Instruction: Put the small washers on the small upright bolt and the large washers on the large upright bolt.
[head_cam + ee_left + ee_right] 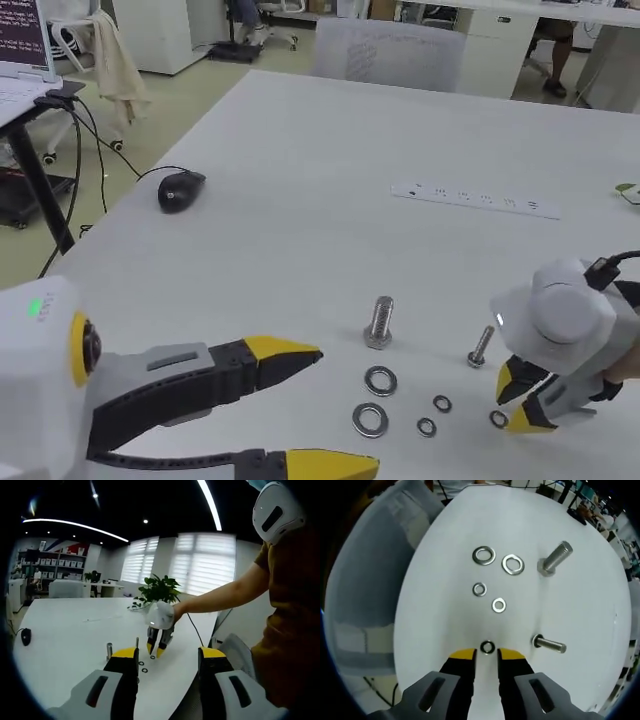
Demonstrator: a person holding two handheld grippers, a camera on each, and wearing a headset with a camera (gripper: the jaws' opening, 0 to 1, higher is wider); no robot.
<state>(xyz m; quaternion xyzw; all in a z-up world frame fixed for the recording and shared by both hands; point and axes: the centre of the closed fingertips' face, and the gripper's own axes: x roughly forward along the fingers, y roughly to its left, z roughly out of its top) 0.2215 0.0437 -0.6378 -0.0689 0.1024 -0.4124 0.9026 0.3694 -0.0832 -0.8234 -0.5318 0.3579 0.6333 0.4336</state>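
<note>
the right gripper (487, 654) hovers low over the table (445, 625), jaws slightly parted, gripping nothing; a small washer (487, 647) lies just ahead of its tips, near the small bolt (550, 644). the left gripper (168, 655) is spread wide, empty.

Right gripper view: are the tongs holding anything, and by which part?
Nothing is held. The right tongs are open, tips just short of a small washer lying flat on the table.

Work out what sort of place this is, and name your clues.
Probably an open-plan office or lab: a big white table carrying a power strip and mouse, a laptop beside it, and a plant by blinded windows.
</note>
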